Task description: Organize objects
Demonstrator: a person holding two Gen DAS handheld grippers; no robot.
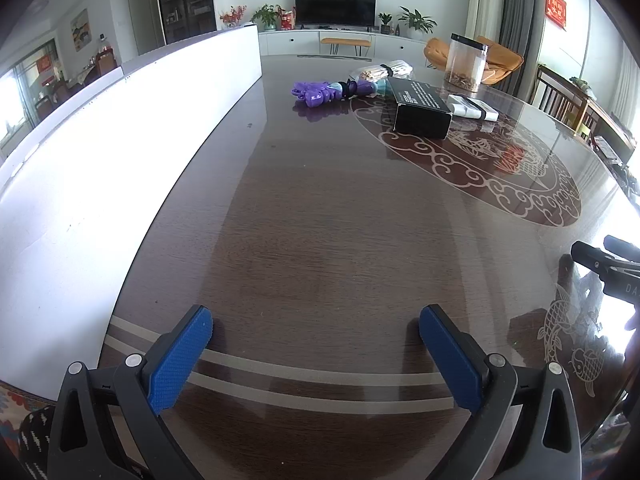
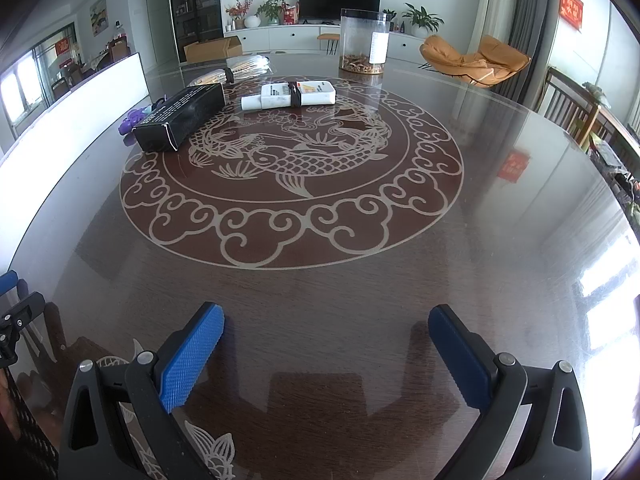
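Table: table [image 2: 360, 320] of dark wood under glass filled both views, with a round fish-and-cloud inlay [image 2: 292, 184] at its middle.
White board: a long white panel [image 1: 120, 160] stood on edge along the left side of the table, running from near to far.
Left gripper: the left gripper [image 1: 316, 320] hovered over the near left part of the table, its blue-padded fingers [image 1: 180, 360] spread wide with nothing between them.
Right gripper: the right gripper [image 2: 326, 320] hung above the near edge, just short of the inlay, jaws likewise parted and empty.
Clear canister: a tall see-through jar [image 2: 364, 42] with a dark lid stood upright at the far side, a layer of brownish bits in its bottom.
Black box: a long black carton [image 2: 180, 118] lay flat on the far left rim of the inlay, white print on its top face.
White tube: a white tube-like pack [image 2: 290, 95] bound by a dark band lay on its side, right of the carton and in front of the jar.
Stick bundle: a banded bundle of pale sticks [image 1: 380, 71], possibly in a clear wrap, lay beyond the carton at the far left.
Purple toy: a purple plastic toy [image 1: 320, 92] lay to the left of the carton, close to it, mostly hidden behind it in the right wrist view.
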